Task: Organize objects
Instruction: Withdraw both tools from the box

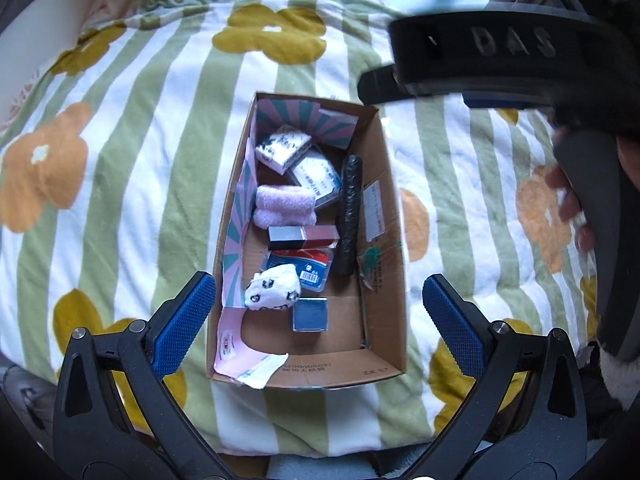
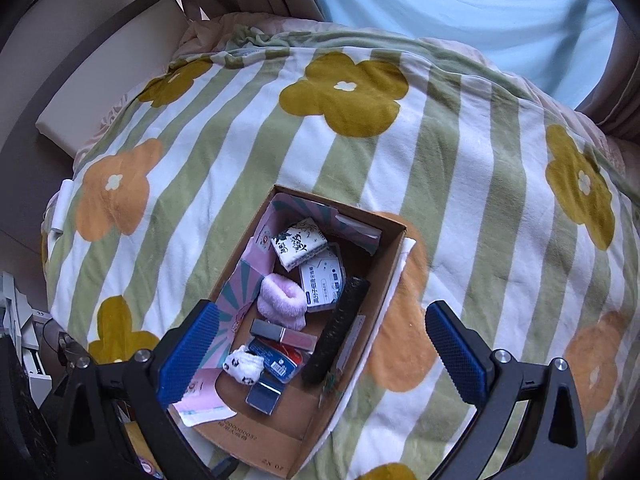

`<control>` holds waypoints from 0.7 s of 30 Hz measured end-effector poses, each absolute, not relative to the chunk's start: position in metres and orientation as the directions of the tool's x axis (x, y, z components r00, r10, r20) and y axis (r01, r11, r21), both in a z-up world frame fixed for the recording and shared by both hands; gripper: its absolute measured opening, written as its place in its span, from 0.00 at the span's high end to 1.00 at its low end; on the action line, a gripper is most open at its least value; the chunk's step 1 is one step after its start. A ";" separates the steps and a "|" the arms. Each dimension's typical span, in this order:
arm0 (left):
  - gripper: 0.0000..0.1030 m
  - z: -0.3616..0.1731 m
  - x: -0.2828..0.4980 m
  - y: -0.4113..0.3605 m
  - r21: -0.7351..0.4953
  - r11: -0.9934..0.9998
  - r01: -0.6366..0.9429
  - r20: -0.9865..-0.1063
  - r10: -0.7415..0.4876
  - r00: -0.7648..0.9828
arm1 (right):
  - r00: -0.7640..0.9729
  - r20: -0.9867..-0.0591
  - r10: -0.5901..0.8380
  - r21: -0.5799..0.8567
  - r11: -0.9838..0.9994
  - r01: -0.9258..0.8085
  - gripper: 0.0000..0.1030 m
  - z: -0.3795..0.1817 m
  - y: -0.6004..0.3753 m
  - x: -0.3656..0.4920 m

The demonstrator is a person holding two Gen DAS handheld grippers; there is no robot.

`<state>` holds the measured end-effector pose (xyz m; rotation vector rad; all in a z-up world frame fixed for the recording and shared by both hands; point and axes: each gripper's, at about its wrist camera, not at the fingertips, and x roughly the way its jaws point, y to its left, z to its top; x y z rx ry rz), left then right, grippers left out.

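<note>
An open cardboard box (image 1: 380, 240) (image 2: 384, 264) lies on a flowered, striped blanket. Inside it are a black-and-white tissue pack (image 1: 283, 146) (image 2: 299, 243), a pink fluffy sock (image 1: 285, 206) (image 2: 280, 300), a black roll (image 1: 349, 216) (image 2: 338, 340), a red and silver box (image 1: 302, 237), a blue packet (image 1: 312, 270), a white patterned sock (image 1: 273, 287) (image 2: 244, 366) and a small blue square box (image 1: 310, 315) (image 2: 262, 396). My left gripper (image 1: 320, 324) hovers open above the box's near end. My right gripper (image 2: 324, 354) is open over the box too, holding nothing.
The blanket (image 1: 120, 152) (image 2: 480, 200) covers a bed. A white headboard or panel (image 2: 104, 80) stands at the left. In the left wrist view the right-hand gripper body (image 1: 520, 60) and a hand (image 1: 568, 200) fill the upper right. Light blue curtain (image 2: 460, 8) hangs behind.
</note>
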<state>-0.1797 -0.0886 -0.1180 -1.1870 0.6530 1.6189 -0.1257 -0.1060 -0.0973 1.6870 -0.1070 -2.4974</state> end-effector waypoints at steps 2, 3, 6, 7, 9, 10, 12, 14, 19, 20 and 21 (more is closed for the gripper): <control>0.00 -0.104 -0.172 -0.088 -0.115 -0.366 -0.924 -0.913 0.406 -0.047 | -0.377 -0.916 -0.137 0.124 -0.991 0.058 0.01 -0.085 -0.100 -0.111; 0.00 -0.099 -0.169 -0.088 -0.112 -0.363 -0.925 -0.910 0.412 -0.051 | -0.384 -0.914 -0.133 0.124 -0.991 0.050 0.01 -0.078 -0.094 -0.103; 0.00 -0.082 -0.158 -0.086 -0.102 -0.357 -0.928 -0.901 0.428 -0.066 | -0.406 -0.906 -0.122 0.129 -0.992 0.010 0.01 -0.059 -0.076 -0.082; 0.00 -0.078 -0.154 -0.086 -0.103 -0.360 -0.927 -0.898 0.435 -0.069 | -0.413 -0.903 -0.115 0.129 -0.992 -0.006 0.01 -0.053 -0.068 -0.075; 0.00 -0.069 -0.145 -0.085 -0.100 -0.357 -0.929 -0.892 0.445 -0.075 | -0.431 -0.898 -0.093 0.122 -0.992 -0.041 0.01 -0.043 -0.052 -0.060; 0.00 -0.065 -0.141 -0.084 -0.099 -0.356 -0.929 -0.890 0.449 -0.077 | -0.438 -0.895 -0.081 0.117 -0.991 -0.057 0.01 -0.038 -0.045 -0.053; 0.00 -0.058 -0.132 -0.081 -0.096 -0.352 -0.931 -0.886 0.457 -0.081 | -0.451 -0.891 -0.060 0.110 -0.990 -0.086 0.01 -0.031 -0.028 -0.038; 0.00 -0.052 -0.122 -0.077 -0.094 -0.342 -0.935 -0.880 0.468 -0.083 | -0.457 -0.888 -0.047 0.110 -0.988 -0.111 0.01 -0.026 -0.012 -0.024; 0.00 -0.038 -0.096 -0.061 -0.090 -0.321 -0.943 -0.863 0.498 -0.087 | -0.458 -0.889 0.010 0.085 -0.979 -0.188 0.01 -0.025 0.028 0.015; 0.00 -0.036 -0.091 -0.058 -0.092 -0.317 -0.944 -0.861 0.502 -0.085 | -0.458 -0.889 0.023 0.077 -0.977 -0.198 0.01 -0.026 0.034 0.021; 0.00 -0.035 -0.086 -0.056 -0.094 -0.316 -0.944 -0.859 0.505 -0.084 | -0.457 -0.888 0.041 0.064 -0.975 -0.212 0.01 -0.027 0.040 0.028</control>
